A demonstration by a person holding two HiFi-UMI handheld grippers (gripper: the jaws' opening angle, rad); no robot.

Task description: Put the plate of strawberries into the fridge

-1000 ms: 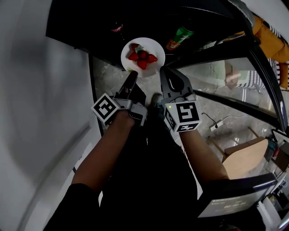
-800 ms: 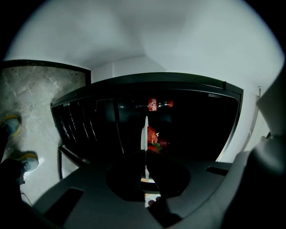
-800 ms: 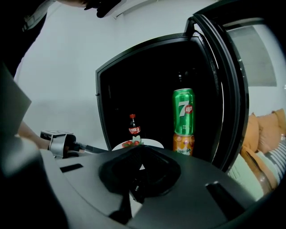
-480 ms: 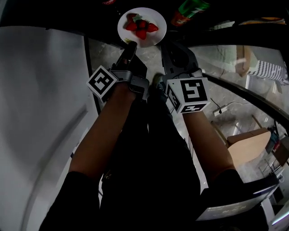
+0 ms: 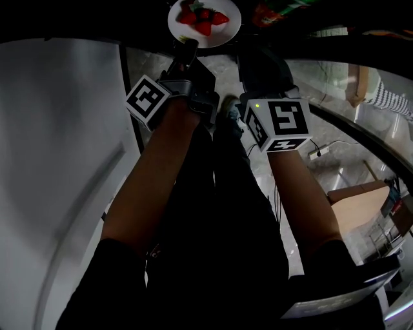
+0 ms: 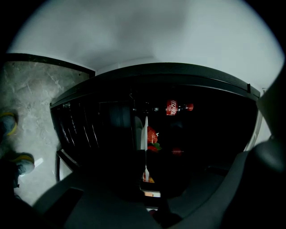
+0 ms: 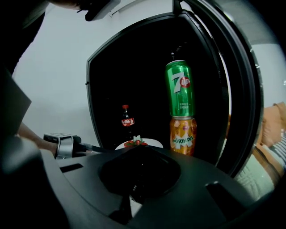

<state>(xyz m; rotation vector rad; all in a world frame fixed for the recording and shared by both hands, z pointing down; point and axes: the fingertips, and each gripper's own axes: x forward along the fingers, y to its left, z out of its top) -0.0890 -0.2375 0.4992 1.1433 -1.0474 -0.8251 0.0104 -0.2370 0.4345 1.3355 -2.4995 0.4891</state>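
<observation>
The plate (image 5: 226, 29) is advancing farther into the fridge (image 7: 134, 67). The left gripper (image 5: 187, 53) is pinching its stiff, slippery near rim, and the right gripper (image 5: 253, 61) is staying closed and empty.

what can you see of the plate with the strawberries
A round white plate, glossy like ceramic, carries a few red strawberries with green leaves. The left gripper pinches its near rim between shut jaws, holding it roughly level at the dark fridge opening, near a red-labelled cola bottle.
</observation>
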